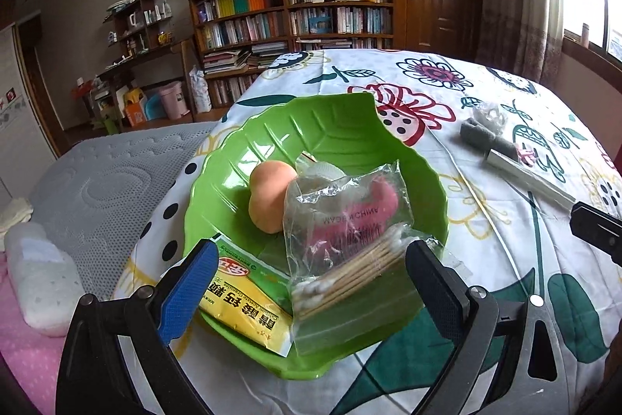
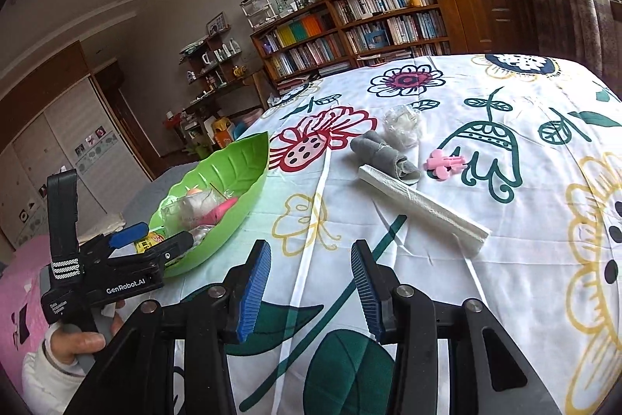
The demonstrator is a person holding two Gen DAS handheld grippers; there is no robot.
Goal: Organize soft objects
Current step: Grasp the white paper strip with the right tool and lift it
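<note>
The green tray (image 1: 350,127) near the desk's left edge already holds a peach sponge (image 1: 268,193), a bagged pink item (image 1: 350,216), a swab bag (image 1: 350,282) and a yellow sachet (image 1: 248,306) — so the sorting looks well under way. Still out on the desk (image 2: 505,220) lie a grey cloth (image 2: 383,154), a white roll (image 2: 423,207), a crumpled clear bag (image 2: 402,123) and a pink piece (image 2: 445,162). The left tongs (image 1: 311,275) hang spread over the tray's near rim, pinching nothing; the right tongs (image 2: 311,282) are spread too — empty, short of the roll.
</note>
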